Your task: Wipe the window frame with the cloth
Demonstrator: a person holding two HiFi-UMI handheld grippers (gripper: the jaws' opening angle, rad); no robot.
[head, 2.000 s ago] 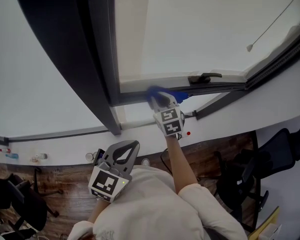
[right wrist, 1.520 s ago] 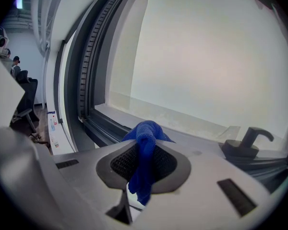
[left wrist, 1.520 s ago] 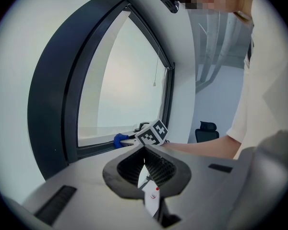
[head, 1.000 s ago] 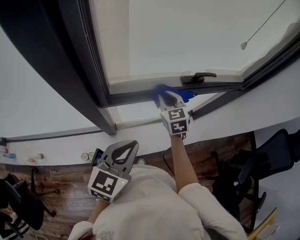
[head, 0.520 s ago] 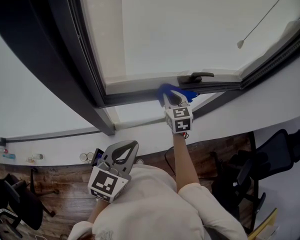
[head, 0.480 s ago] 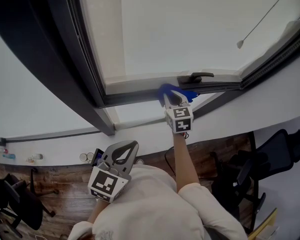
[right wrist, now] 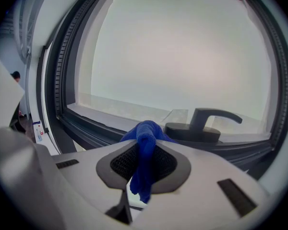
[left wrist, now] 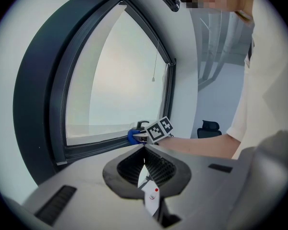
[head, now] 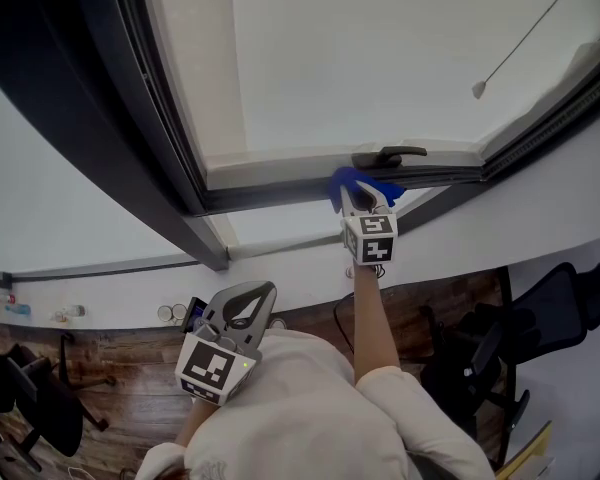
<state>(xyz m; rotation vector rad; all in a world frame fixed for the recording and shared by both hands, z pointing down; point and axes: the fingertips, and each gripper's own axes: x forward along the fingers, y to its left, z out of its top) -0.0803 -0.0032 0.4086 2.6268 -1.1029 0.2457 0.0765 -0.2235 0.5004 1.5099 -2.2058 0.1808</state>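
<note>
- Right tool (head: 358,199), in the head view, is stretched out at arm's length to the bottom rail of the frame (head: 270,196). It pinches the blue cloth (head: 342,178), which is bunched against the rail just below the handle (head: 390,155).
- Left tool (head: 243,306) hangs low near the person's chest, well apart from the window, and carries nothing.
- From the left gripper view, the left tool (left wrist: 144,147) has its jaws pressed together at the tips with nothing between them. Beyond it the right tool (left wrist: 142,137) holds the cloth (left wrist: 133,136) on the lower rail of the frame (left wrist: 86,150).
- From the right gripper view, the right tool (right wrist: 145,150) is clamped on the cloth (right wrist: 145,131). A fold stands out past the tips and a loose tail hangs down behind the pads. The wad sits on the frame (right wrist: 96,131) just beside the base of the handle (right wrist: 206,123). Whether it touches that base cannot be told.
- As a judgement, the cloth looks soft, light and limp. It drapes and folds on its own, so only the bunched part ahead of the jaws can press on the rail.
- The present hold, across the middle of a thick fold, seems the right place. A grip nearer an edge would likely let the cloth drag out under friction.
- The frame and handle are rigid and fixed, so the handle base is the spot where the wad may snag.
</note>
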